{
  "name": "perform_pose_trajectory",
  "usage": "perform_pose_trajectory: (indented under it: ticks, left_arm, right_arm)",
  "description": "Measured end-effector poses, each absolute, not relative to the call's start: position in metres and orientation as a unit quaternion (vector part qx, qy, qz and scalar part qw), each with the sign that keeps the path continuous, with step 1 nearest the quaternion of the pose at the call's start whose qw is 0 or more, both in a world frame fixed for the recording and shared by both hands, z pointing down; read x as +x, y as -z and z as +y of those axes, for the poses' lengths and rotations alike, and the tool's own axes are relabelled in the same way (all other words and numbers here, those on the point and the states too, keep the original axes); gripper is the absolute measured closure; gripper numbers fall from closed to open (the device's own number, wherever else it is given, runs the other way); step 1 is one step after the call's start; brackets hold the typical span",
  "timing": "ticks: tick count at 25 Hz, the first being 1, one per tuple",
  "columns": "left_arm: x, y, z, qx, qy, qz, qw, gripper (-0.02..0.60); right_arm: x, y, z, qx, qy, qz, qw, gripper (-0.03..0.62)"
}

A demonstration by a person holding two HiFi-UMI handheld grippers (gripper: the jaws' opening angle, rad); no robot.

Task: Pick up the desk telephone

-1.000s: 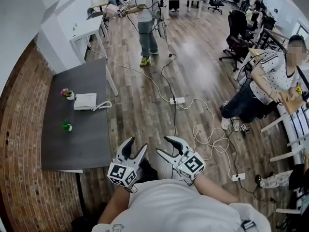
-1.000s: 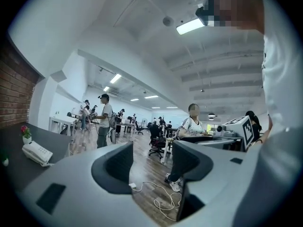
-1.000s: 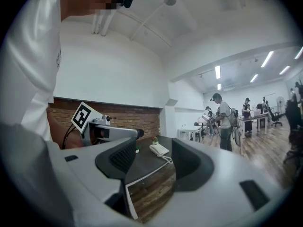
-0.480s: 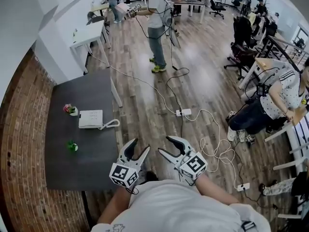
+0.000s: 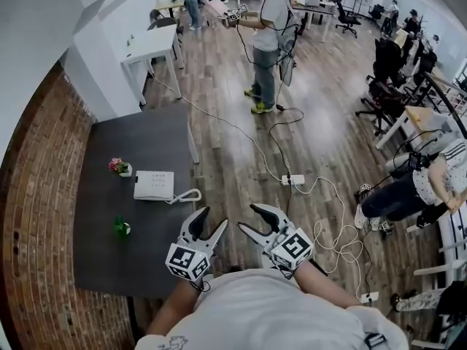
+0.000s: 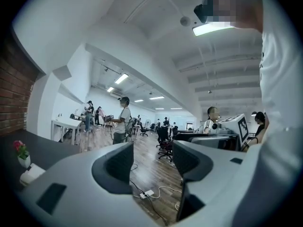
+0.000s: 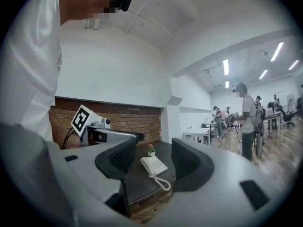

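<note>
A white desk telephone (image 5: 154,185) lies on a dark grey table (image 5: 146,148), its coiled cord (image 5: 187,195) trailing toward the table's right edge. The right gripper view frames the telephone (image 7: 152,165) between the jaws, still at a distance. My left gripper (image 5: 211,224) hovers open at the table's near right corner, nothing between its fingers. Just right of it, over the wooden floor, my right gripper (image 5: 246,219) is open and empty too. In the left gripper view the left gripper (image 6: 152,162) points down the room, past the table.
A small pot of pink flowers (image 5: 119,167) stands left of the telephone and a small green plant (image 5: 121,227) nearer me. A brick wall (image 5: 36,195) borders the table. A power strip (image 5: 293,180) and cables lie on the floor. A person (image 5: 270,35) stands farther off; others sit at the right.
The table and telephone have drawn closer and slid rightward in the head view. Both grippers keep the same open pose in front of me. The standing person appears farther right.
</note>
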State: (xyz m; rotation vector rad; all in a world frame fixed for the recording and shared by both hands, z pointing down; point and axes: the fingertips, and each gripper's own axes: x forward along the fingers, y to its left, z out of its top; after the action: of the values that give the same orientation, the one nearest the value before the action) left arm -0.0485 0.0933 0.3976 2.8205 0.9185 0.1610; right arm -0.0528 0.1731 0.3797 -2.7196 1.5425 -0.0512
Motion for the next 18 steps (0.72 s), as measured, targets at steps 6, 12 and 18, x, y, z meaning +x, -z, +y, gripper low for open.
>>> perform_pose_trajectory:
  ticks: [6,12,18]
  left_arm:
    - [-0.04,-0.401,0.052,0.957,-0.051,0.272,0.089,0.313]
    - [-0.035,-0.41,0.012,0.971,-0.051,0.214,0.097,0.314]
    - [-0.014,-0.414,-0.02,0.981,-0.046,0.155,0.104,0.314]
  right_arm:
    - [-0.037,-0.379,0.132,-0.848,0.016,0.53,0.005,0.355]
    - [-0.022,-0.386,0.09,-0.813,0.02,0.582,0.005,0.355]
    - [0.009,-0.391,0.055,-0.776,0.023,0.63,0.009,0.355]
